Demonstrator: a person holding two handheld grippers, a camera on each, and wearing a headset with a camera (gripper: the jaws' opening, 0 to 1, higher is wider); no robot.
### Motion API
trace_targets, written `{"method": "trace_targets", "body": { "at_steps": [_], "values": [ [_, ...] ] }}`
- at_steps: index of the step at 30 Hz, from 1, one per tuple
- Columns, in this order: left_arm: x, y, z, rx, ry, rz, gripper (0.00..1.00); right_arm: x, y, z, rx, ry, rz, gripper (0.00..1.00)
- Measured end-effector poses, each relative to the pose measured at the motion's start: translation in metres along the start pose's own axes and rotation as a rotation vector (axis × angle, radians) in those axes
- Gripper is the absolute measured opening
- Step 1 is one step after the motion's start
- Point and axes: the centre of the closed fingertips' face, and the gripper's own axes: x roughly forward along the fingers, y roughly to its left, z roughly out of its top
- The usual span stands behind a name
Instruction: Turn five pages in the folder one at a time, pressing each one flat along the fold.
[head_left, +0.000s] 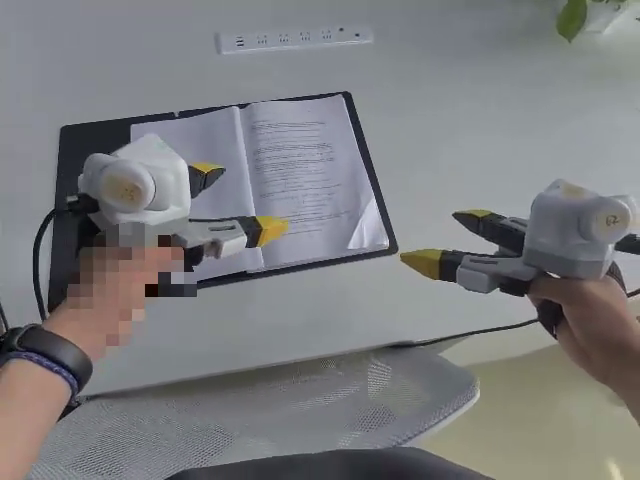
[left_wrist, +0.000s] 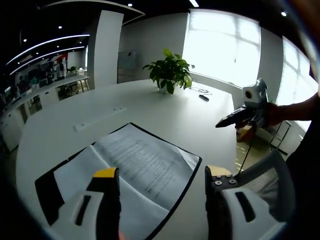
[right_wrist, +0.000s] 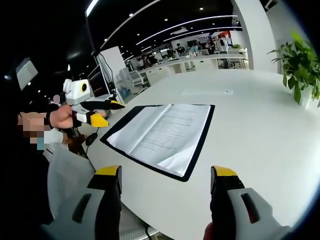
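- Chair back (head_left: 300, 410), grey mesh, sits nearest me, below the near edge of the desk (head_left: 480, 130).
- My right gripper (head_left: 442, 238) hangs near that edge, well to the right of the folder. Its jaws are apart and hold nothing.
- My left gripper (head_left: 245, 200) hovers above the near end of the fold (head_left: 240, 140), clear of the paper. Its jaws are also spread and empty.
- The folder (head_left: 85, 150) lies open and flat on the desk, with its black cover showing around the printed sheets.
- The right-hand page (head_left: 305, 170) is the one to turn. Its near outer corner (head_left: 368, 230) curls up a little and looks glossy, perhaps a clear sleeve, though I cannot be sure.
- I judge each page to be light, limp and rather slippery. It would crease easily and could bring a second sheet along with it.
- The lifted corner looks like the best hold, taken with a shallow, gentle pinch on one sheet alone. The page bound at the fold should swing over with little force.
- A white power strip (head_left: 295, 39) lies beyond the folder.
- Leaves of a potted plant (head_left: 575, 15) show at the far corner.
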Motion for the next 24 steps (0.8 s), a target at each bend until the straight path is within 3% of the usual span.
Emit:
{"method": "trace_targets", "body": {
  "at_steps": [6,12,24],
  "values": [
    [0.03,-0.014,0.002,0.035,0.022,-0.03,0.67,-0.002,-0.001,-0.001,0.012,-0.007,0.003,0.71],
    [0.058,-0.023,0.006,0.031,0.022,-0.046,0.66,-0.002,-0.002,-0.002,0.016,-0.006,0.009,0.71],
    [0.102,-0.04,-0.009,0.022,0.055,-0.054,0.63,-0.003,-0.004,-0.007,0.028,0.001,0.024,0.7]
  ]
}}
